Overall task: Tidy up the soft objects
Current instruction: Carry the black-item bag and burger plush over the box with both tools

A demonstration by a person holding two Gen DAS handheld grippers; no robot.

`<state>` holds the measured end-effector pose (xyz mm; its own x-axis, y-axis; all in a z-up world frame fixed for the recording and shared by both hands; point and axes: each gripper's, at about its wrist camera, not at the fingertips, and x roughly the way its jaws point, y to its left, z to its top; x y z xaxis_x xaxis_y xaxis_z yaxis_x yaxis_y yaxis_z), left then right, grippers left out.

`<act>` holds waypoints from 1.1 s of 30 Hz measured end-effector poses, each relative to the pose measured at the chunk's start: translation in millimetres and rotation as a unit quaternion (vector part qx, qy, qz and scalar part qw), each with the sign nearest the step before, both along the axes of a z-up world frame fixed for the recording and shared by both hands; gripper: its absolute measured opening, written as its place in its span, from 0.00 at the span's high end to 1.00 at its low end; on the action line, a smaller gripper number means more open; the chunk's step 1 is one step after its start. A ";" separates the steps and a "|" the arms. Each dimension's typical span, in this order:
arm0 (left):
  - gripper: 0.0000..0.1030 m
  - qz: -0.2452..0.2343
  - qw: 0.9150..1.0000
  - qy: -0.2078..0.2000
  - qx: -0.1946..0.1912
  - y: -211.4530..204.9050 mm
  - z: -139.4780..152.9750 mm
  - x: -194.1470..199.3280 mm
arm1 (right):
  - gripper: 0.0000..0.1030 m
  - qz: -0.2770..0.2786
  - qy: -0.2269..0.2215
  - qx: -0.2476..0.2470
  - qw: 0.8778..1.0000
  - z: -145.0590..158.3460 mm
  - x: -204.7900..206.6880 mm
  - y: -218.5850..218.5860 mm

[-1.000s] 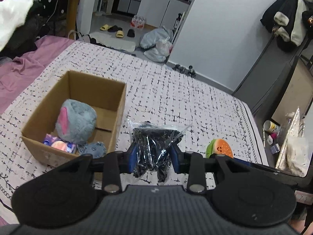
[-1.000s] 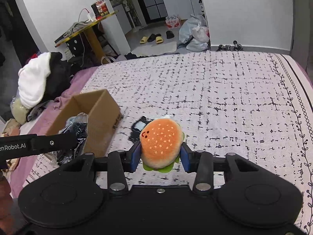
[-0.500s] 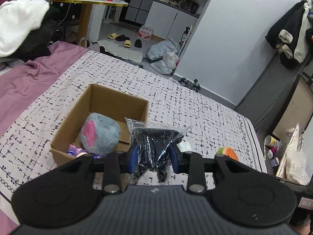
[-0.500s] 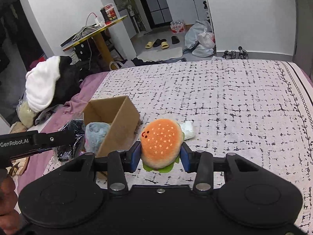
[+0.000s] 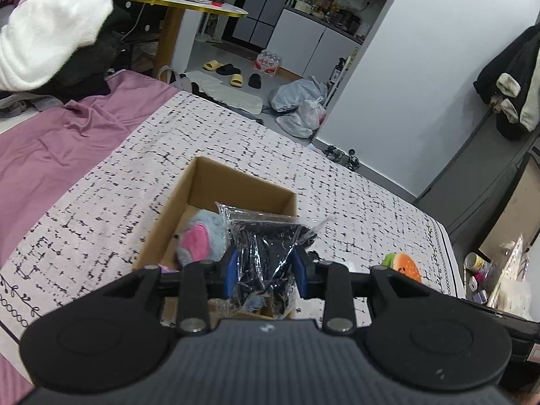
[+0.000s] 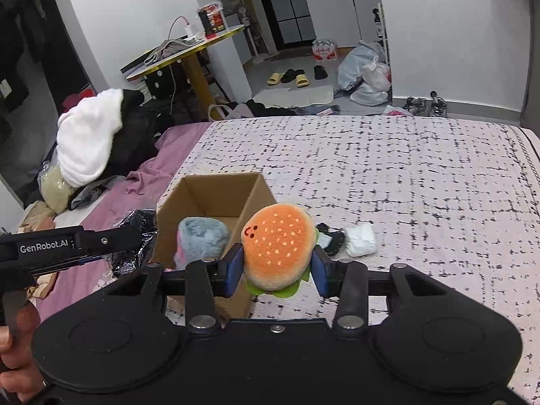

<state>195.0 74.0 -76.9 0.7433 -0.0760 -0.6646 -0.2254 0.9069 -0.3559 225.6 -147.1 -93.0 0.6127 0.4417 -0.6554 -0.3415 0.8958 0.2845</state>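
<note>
Fingers of left gripper [image 5: 265,271] pinch bag [image 5: 270,253]; right gripper [image 6: 277,268] clamps burger plush [image 6: 278,244]. Both hang at box [image 6: 209,199], near-left on bed [image 6: 405,175], presumably for dropping in.

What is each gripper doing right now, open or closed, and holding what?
Left gripper: closed on the clear bag of dark items.
Right gripper: closed on the burger plush.

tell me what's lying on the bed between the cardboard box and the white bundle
A small dark item lies on the patterned cover between the cardboard box and the white bundle, touching the bundle. The right wrist view shows it.
</note>
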 end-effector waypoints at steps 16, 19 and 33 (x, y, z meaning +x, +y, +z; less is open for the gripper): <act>0.68 0.032 0.999 0.011 -0.018 44.5 -8.9 1.6 | 0.59 0.052 0.029 -0.013 0.998 -5.1 32.5 76.6; 0.68 0.037 0.999 0.011 -0.020 50.1 -8.4 4.2 | 0.59 0.054 0.043 -0.016 0.997 -12.0 44.9 87.6; 0.68 0.033 0.999 0.017 -0.020 58.7 -11.8 26.7 | 0.48 0.059 0.066 -0.046 0.995 -30.8 69.5 115.2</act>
